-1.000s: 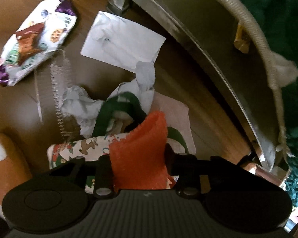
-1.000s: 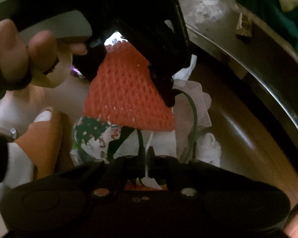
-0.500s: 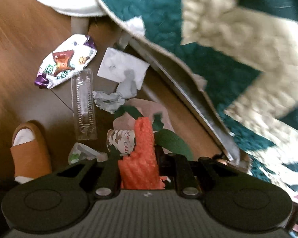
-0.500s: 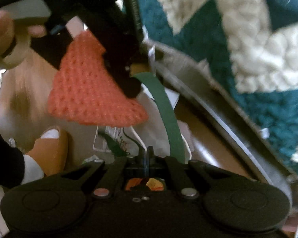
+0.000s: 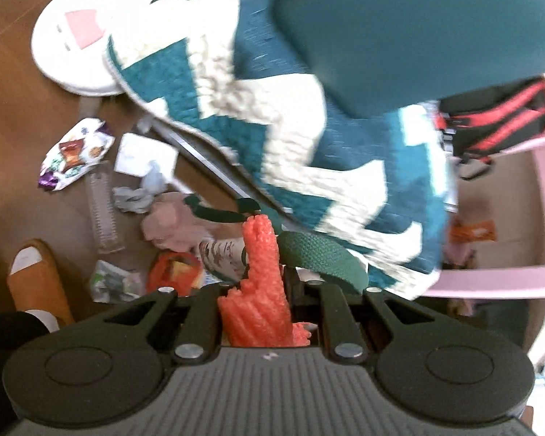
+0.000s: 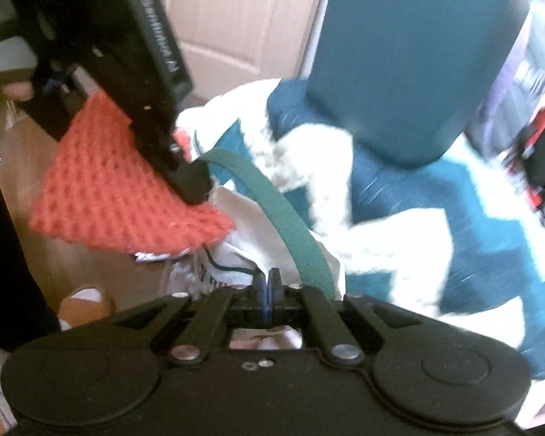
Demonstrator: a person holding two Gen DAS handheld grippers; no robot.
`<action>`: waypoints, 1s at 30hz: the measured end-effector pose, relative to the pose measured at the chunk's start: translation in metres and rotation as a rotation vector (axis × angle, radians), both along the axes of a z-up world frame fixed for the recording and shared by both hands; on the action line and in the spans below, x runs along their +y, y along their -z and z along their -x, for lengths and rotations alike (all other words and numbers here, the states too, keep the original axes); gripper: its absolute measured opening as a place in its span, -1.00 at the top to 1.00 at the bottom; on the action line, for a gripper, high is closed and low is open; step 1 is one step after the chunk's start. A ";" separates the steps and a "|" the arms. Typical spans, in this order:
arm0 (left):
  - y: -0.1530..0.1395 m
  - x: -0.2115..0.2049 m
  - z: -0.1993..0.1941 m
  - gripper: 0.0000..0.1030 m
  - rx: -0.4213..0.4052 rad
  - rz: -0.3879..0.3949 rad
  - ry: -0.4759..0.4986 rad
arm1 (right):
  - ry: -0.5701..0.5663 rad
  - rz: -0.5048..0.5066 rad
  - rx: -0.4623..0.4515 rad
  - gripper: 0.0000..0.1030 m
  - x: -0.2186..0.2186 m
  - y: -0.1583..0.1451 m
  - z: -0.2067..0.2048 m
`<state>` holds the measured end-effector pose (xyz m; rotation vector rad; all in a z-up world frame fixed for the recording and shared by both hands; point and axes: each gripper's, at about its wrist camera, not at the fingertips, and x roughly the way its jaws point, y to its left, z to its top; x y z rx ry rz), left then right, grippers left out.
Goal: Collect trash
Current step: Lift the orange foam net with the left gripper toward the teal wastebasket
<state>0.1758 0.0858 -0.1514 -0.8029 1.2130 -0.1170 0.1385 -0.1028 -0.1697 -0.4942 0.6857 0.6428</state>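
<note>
Between the left tongs (image 5: 259, 287), an orange mesh (image 5: 261, 283), pinched upright and bunched, seen edge-on from the left wrist. From the right wrist, same mesh (image 6: 116, 200) spread as a wide triangle under the left tongs (image 6: 185, 178), hanging in the air above the floor. Right tongs (image 6: 267, 283) shut tight, blue pads pressed together on a thin dark cord; cannot tell whether more of the bag caught there. Just beside them, a green strap (image 6: 276, 210) arching up from a white bag (image 6: 250, 218), strap end touching the tip of the left tongs. Same strap (image 5: 319, 258) close ahead of the left tongs in the left view.

Down on the wooden floor (image 5: 14, 152), scattered trash: snack wrapper (image 5: 74, 152) with purple ends, white paper (image 5: 145, 152) just beside it, clear plastic tray (image 5: 103, 214) lying lengthwise, crumpled tissue (image 5: 132, 198), pinkish wad (image 5: 174, 223), orange packet (image 5: 176, 270) and a small greenish wrapper (image 5: 114, 283) near the camera body. Printed paper cup (image 5: 223, 254) on its side, right behind the mesh. Tan slipper (image 5: 36, 283) at lower left, white sock showing.

Upper right, a teal-and-cream blanket (image 5: 290, 138) draped over furniture, blurred. White round disc (image 5: 72, 36) on the floor at top left. Black-and-red bag (image 5: 497, 120) at far right.
</note>
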 end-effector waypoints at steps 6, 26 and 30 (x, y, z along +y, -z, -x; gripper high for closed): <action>-0.043 -0.011 0.039 0.71 -0.066 0.005 0.032 | 0.035 0.054 -0.155 0.99 -0.012 -0.039 0.010; -0.226 0.000 0.018 0.71 -0.460 -0.210 -0.005 | 0.063 -0.079 -0.499 0.99 -0.051 -0.222 0.015; -0.279 -0.008 -0.006 0.71 -0.553 -0.275 0.004 | 0.085 -0.113 -0.553 0.99 -0.052 -0.264 -0.005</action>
